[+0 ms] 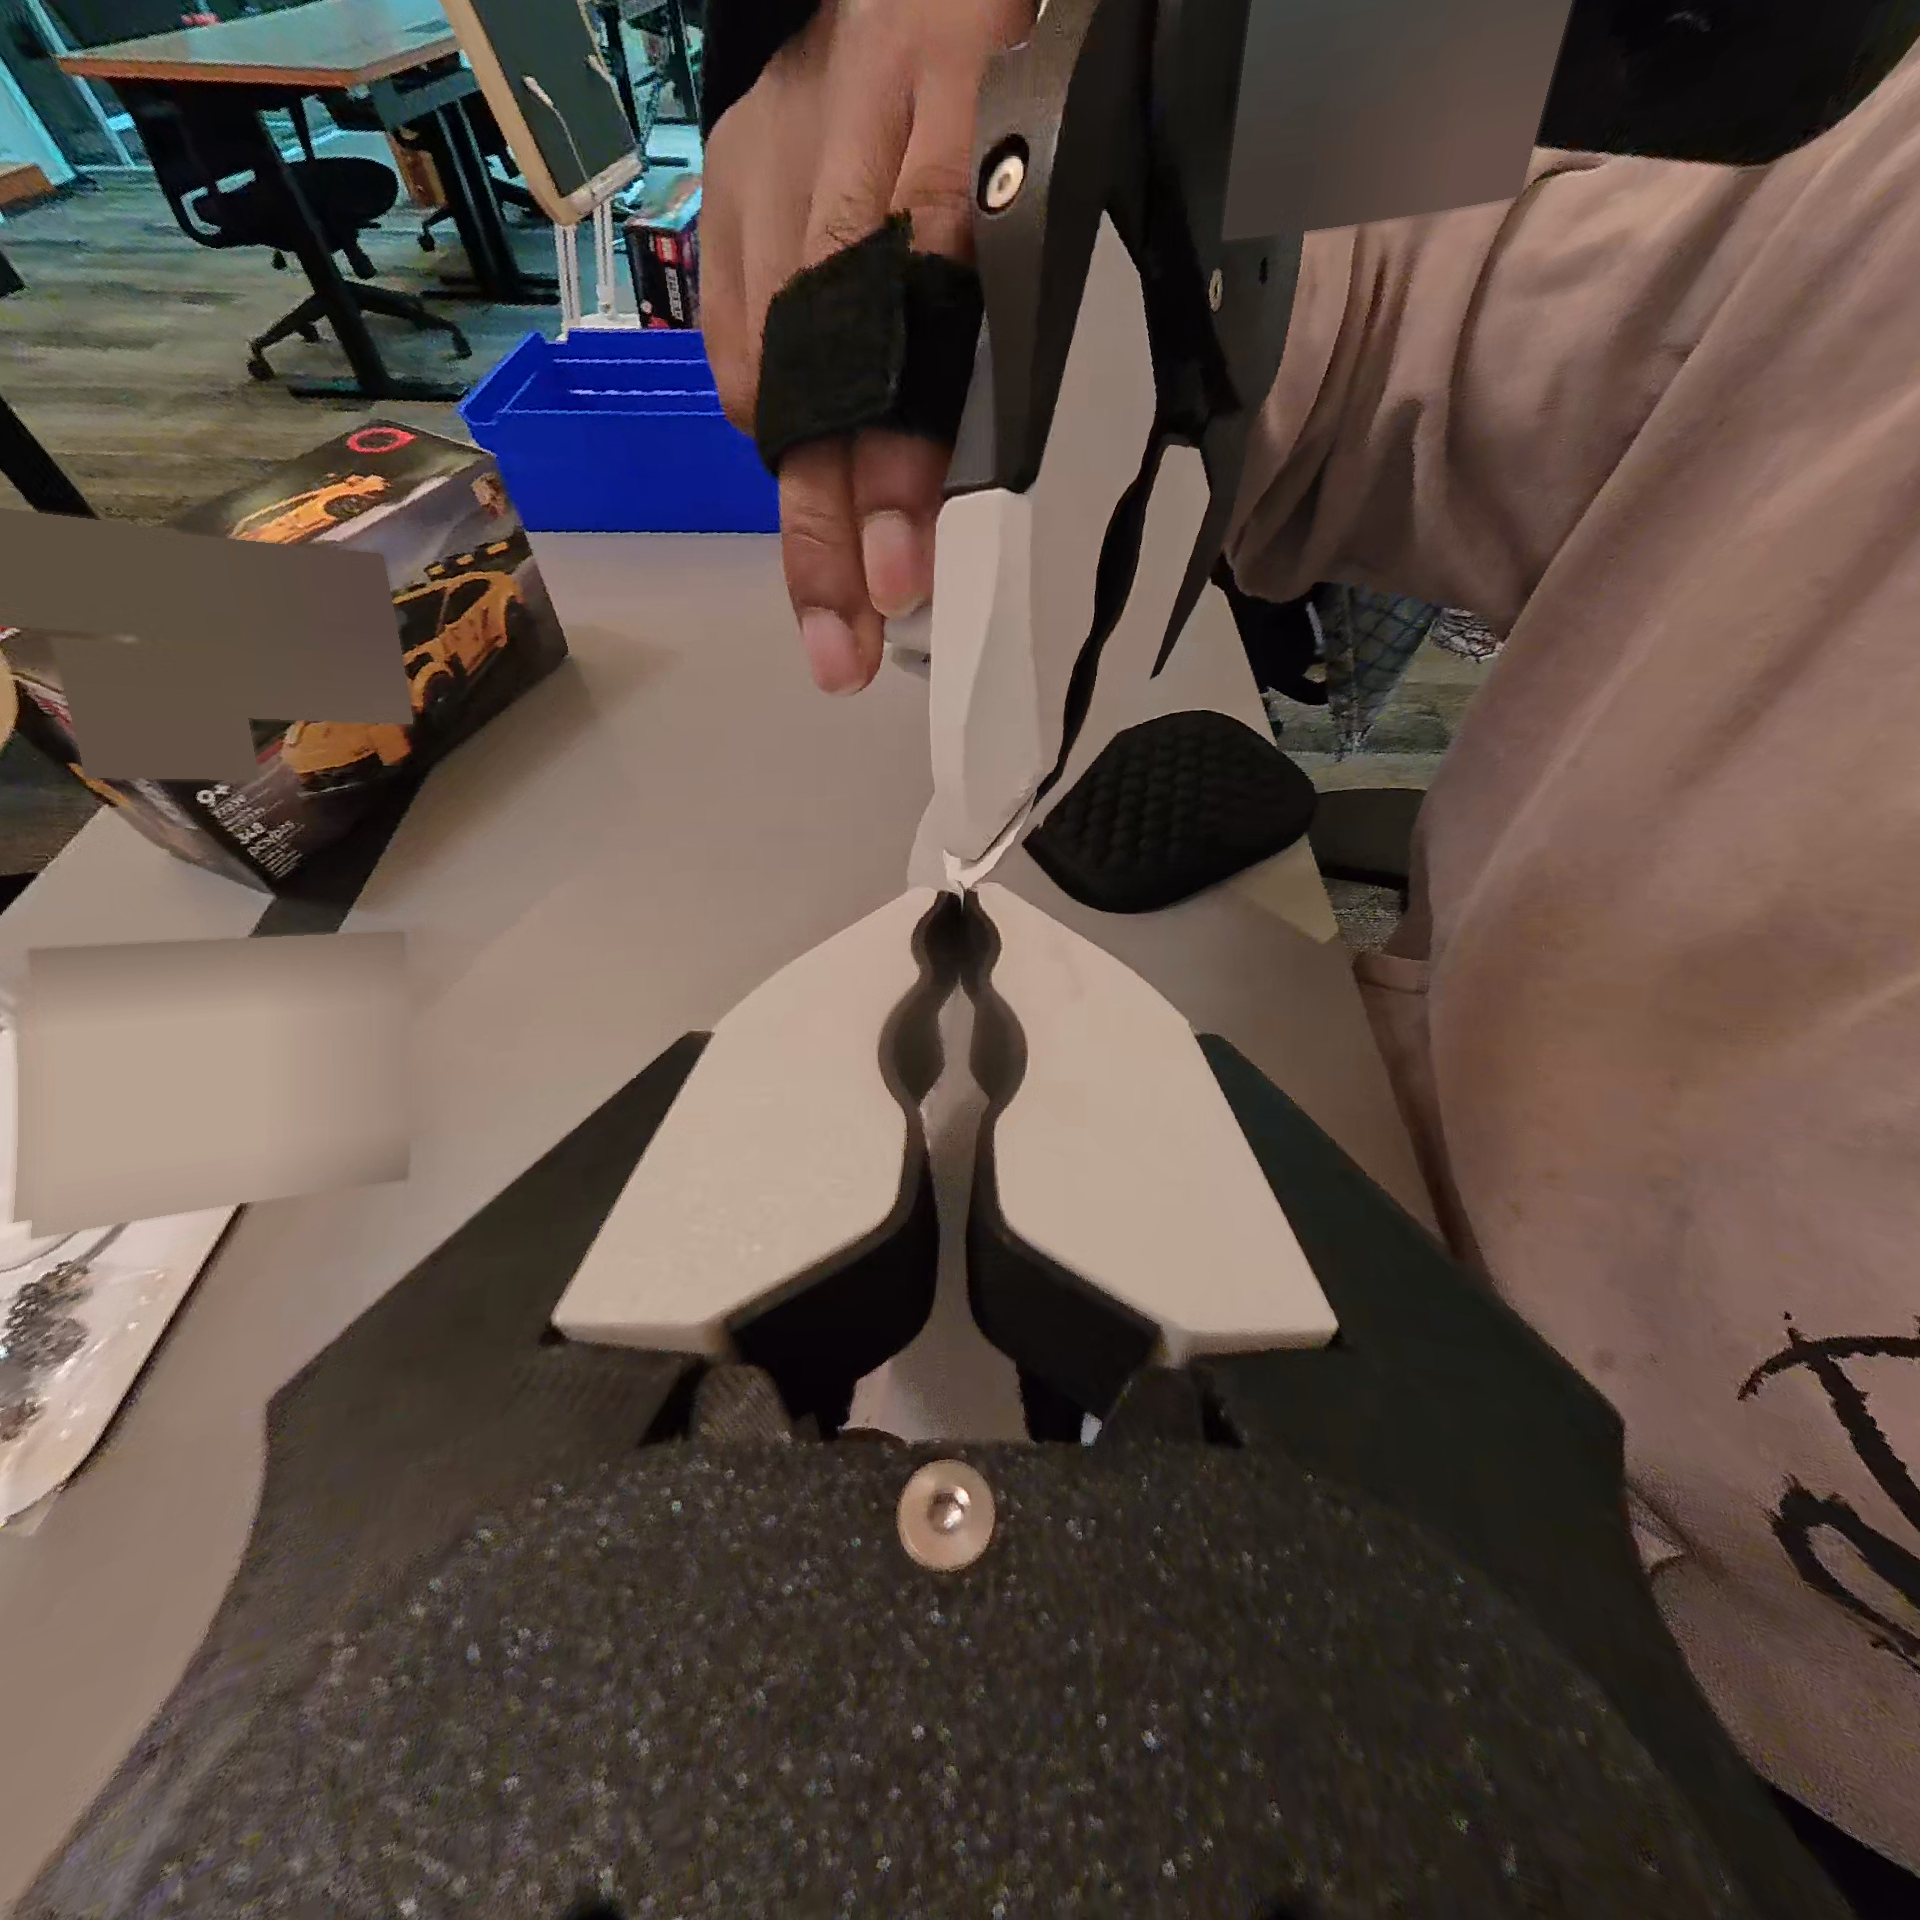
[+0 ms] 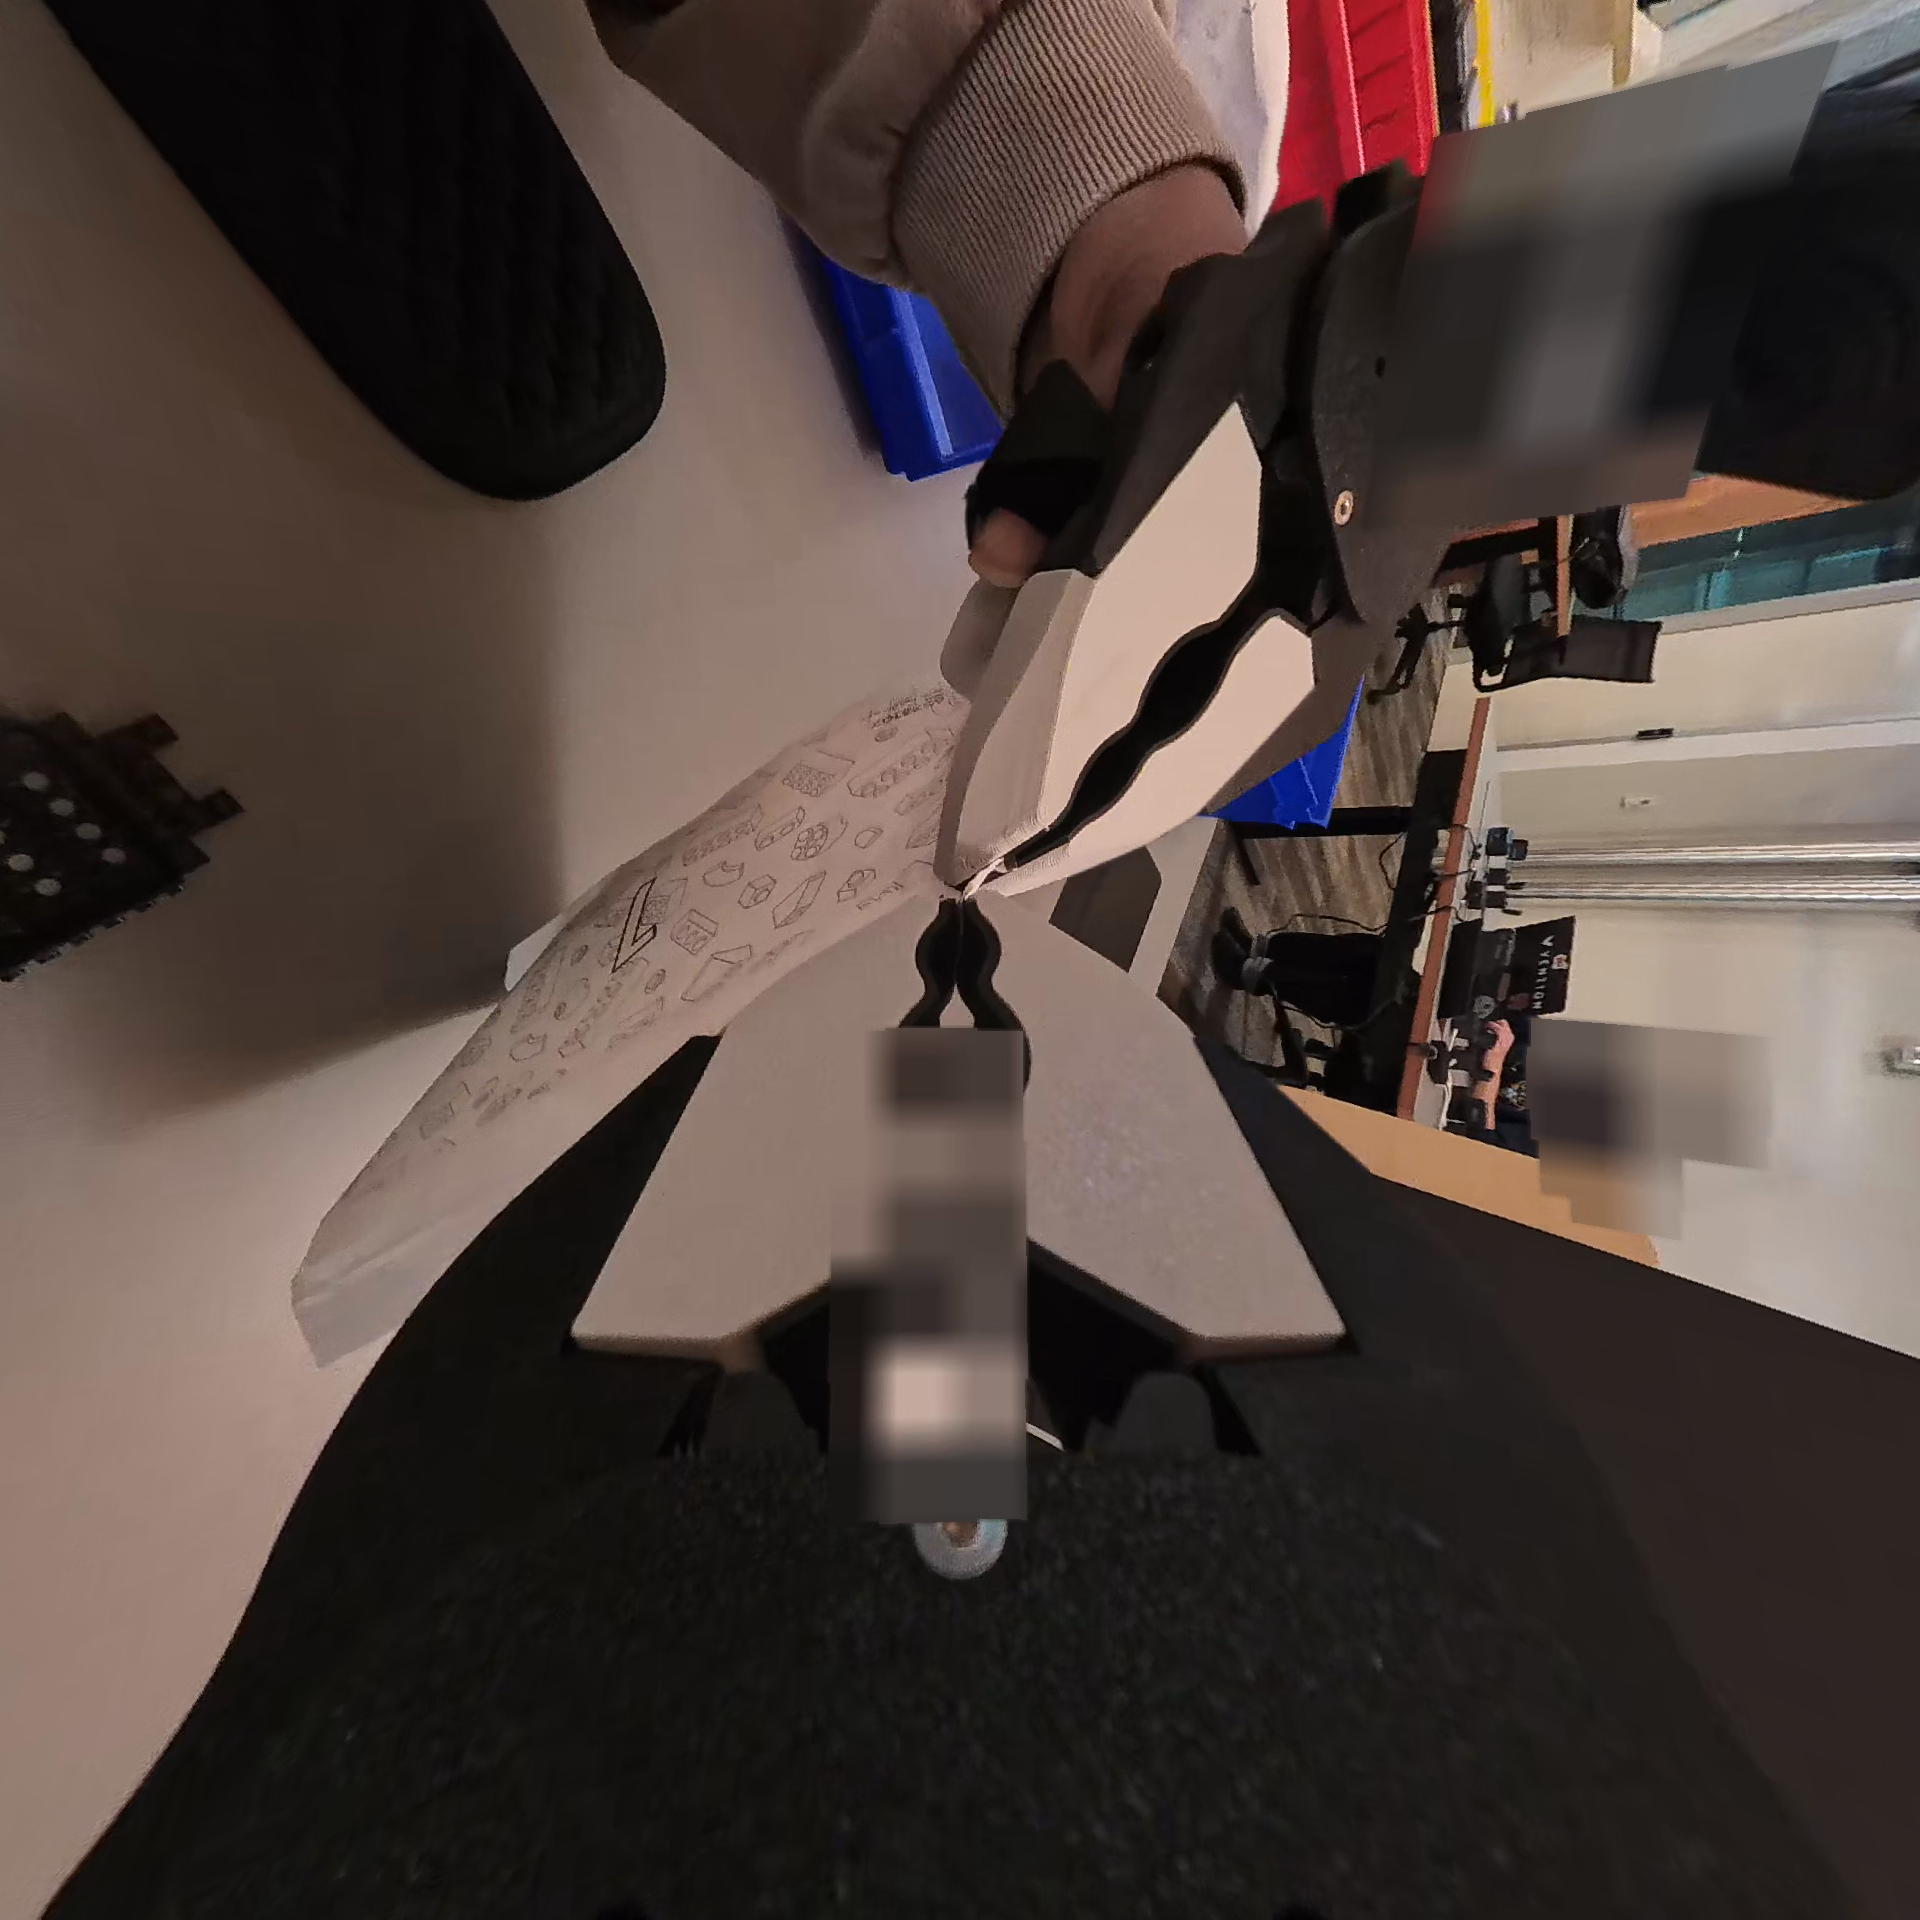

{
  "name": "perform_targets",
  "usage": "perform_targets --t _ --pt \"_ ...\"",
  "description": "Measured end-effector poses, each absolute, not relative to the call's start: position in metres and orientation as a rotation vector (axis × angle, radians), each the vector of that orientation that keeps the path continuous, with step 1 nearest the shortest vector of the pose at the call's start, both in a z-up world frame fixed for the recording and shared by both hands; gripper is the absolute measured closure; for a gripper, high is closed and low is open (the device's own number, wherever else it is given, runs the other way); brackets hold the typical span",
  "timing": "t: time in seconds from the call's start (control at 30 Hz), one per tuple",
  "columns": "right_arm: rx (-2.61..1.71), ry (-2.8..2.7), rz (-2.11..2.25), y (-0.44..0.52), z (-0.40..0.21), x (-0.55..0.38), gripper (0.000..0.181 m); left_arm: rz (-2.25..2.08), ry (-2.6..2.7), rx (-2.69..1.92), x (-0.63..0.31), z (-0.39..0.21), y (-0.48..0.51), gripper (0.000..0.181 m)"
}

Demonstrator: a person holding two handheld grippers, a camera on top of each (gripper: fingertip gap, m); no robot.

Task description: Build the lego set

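Right wrist view: right gripper (image 2: 961,914) and left gripper (image 2: 1003,868) both pinch paper parts bag (image 2: 665,966) corner. Uneven pull → sudden tear; bricks may scatter across surface (image 2: 312,623).

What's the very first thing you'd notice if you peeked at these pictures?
Two big white-and-black grippers meet tip to tip in mid-air: the left gripper and the right gripper both pinch one corner of a white paper bag printed with little brick drawings, hanging above the grey table. On the table's left side stands a dark box with yellow cars, with a blue bin behind it.
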State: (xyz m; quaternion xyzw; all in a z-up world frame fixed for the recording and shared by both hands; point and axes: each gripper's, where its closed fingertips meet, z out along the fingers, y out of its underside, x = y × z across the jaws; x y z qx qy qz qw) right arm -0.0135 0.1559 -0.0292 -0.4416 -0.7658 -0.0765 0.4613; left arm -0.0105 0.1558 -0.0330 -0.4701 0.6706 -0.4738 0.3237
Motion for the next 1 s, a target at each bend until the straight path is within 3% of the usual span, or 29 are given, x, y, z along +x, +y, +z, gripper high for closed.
perform_targets --t 0.37,0.5,0.67,1.0 --pt "-1.275 -1.812 -0.021 0.153 -0.027 -0.009 0.181 -1.080 1.801 -1.239 -0.006 -0.031 0.154 0.181" --pt "-1.346 -1.832 -0.056 0.161 -0.032 -0.006 0.173 -0.972 1.836 -1.251 -0.002 -0.035 0.156 0.181" --pt "-1.327 -1.886 -0.151 0.160 -0.031 -0.005 0.180 -0.931 1.856 -1.256 0.000 -0.034 0.157 0.181" --pt "-1.210 -1.869 -0.210 0.151 -0.019 -0.009 0.181 -1.198 1.857 -1.249 -0.005 -0.022 0.147 0.181"
